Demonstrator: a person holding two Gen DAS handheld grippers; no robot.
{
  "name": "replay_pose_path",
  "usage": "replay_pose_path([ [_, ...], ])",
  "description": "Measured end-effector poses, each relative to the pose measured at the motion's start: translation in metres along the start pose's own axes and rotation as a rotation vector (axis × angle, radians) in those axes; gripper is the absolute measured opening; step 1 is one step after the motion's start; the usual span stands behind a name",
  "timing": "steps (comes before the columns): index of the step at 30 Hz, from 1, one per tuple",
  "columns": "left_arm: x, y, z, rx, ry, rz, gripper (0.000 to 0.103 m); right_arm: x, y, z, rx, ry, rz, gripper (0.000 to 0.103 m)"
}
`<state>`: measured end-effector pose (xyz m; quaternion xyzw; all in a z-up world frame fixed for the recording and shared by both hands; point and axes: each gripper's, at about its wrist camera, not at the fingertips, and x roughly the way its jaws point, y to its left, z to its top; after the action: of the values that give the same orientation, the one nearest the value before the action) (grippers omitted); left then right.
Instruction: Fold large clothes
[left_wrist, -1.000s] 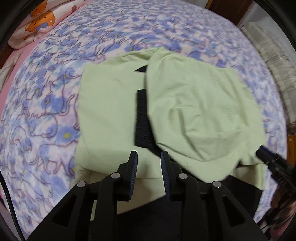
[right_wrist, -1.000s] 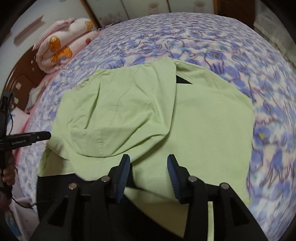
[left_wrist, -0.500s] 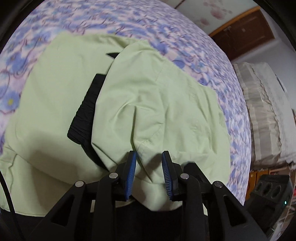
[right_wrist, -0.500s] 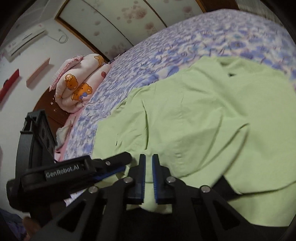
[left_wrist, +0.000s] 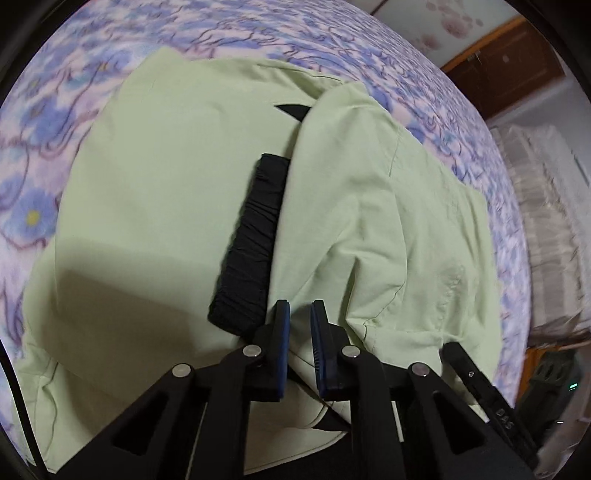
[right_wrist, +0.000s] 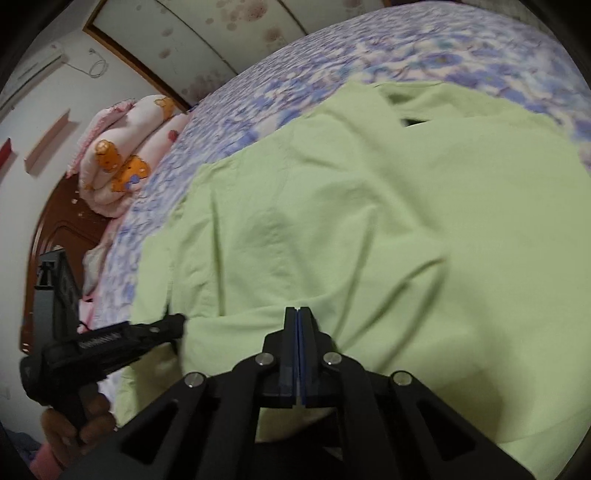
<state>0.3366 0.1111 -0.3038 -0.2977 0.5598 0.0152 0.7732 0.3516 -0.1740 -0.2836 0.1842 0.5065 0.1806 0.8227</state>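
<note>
Half a second ago the left hand-held gripper (left_wrist: 299, 325) was wider apart over the hem; now its blue pads sit closer, with a small gap left and green cloth running between them, though I cannot tell if they pinch it yet. The right hand-held gripper (right_wrist: 298, 332) was already shut and is still shut, with its tips pressed into a bunched fold, so it seems to be holding the cloth. The green garment (left_wrist: 155, 206) lies spread on the bed (left_wrist: 44, 122), filling the middle of both views, and its black waistband (left_wrist: 255, 240) pokes out at about 11 o'clock from the left pads. Going left to right, the left half lies flat with one clean edge and lots of flowery bed beyond it, toward 9 o'clock. The right half is folded over and lumpy. If only the right side grips, pulling could drag the garment crooked or open the fold again. The right gripper body shows at 4 o'clock in the left view, so the two tools are near and could bump. There is most room toward 12 o'clock, where the pink quilt (right_wrist: 122, 162) is well apart.
</note>
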Motion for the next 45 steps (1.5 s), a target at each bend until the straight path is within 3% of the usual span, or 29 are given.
replay_pose_path([
  [7,-0.011,0.018,-0.002,-0.054,0.001,-0.041,0.009,-0.031,-0.063,-0.001,0.108,-0.05,-0.145,0.0],
  [10,-0.021,0.027,-0.007,-0.061,-0.023,0.022,0.009,-0.052,-0.089,-0.004,0.159,-0.084,-0.153,0.0],
  [12,-0.028,0.037,-0.01,-0.061,-0.046,0.112,0.009,-0.062,-0.1,-0.006,0.156,-0.094,-0.221,0.0],
  [14,-0.034,0.051,-0.014,-0.083,-0.045,0.153,0.009,-0.074,-0.114,-0.01,0.148,-0.088,-0.304,0.0],
  [21,-0.063,0.092,-0.04,-0.159,-0.048,0.176,0.009,-0.105,-0.13,-0.027,0.159,-0.049,-0.379,0.0],
  [24,-0.071,0.101,-0.055,-0.133,-0.023,0.275,0.01,-0.11,-0.127,-0.043,0.159,-0.016,-0.398,0.0],
  [27,-0.082,0.106,-0.076,-0.112,-0.027,0.261,0.01,-0.119,-0.12,-0.061,0.151,0.0,-0.396,0.0],
  [31,-0.089,0.104,-0.109,-0.069,-0.024,0.321,0.011,-0.138,-0.109,-0.086,0.133,-0.004,-0.381,0.001],
  [35,-0.093,0.089,-0.148,-0.019,-0.011,0.317,0.033,-0.155,-0.096,-0.115,0.12,-0.008,-0.301,0.001],
  [40,-0.091,0.072,-0.198,0.052,0.027,0.385,0.037,-0.16,-0.071,-0.157,0.054,0.055,-0.282,0.002],
  [42,-0.091,0.068,-0.214,0.056,0.049,0.392,0.047,-0.161,-0.065,-0.172,0.044,0.083,-0.269,0.002],
  [45,-0.095,0.059,-0.231,0.133,0.074,0.404,0.05,-0.163,-0.06,-0.192,0.071,0.132,-0.247,0.013],
])
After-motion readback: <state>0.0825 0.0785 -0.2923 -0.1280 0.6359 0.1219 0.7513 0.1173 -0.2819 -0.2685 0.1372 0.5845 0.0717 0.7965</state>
